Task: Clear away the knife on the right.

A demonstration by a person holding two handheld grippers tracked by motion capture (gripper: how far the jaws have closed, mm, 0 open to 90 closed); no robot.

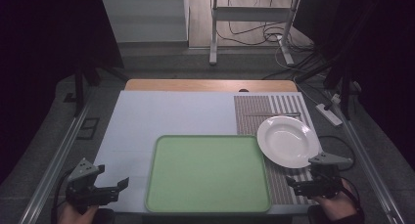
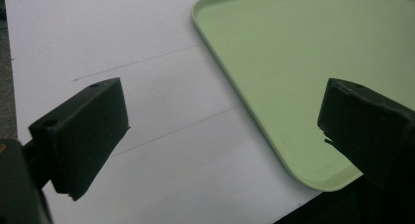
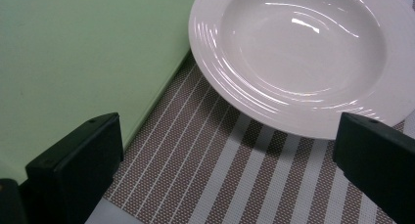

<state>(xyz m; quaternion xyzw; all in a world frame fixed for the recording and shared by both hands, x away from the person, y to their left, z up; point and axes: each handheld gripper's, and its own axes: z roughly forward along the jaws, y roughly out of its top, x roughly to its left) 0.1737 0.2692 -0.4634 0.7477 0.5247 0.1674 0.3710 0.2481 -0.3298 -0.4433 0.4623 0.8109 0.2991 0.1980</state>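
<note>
The left tongs [image 1: 115, 190] gape wide and empty over the desk's [image 1: 171, 116] near-left corner, beside the green tray [image 1: 208, 172]. The right tongs [image 1: 298, 186] also gape wide, low at the near-right corner over the striped mat [image 1: 288, 185], aimed at the white plate [image 1: 288, 141] just beyond. The likely step is lifting that plate: straddle its near rim squarely, close gently, keep it level.

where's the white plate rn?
High view: the white plate sits right of centre on the striped placemat, beside the green tray, just ahead of the right gripper.
</note>
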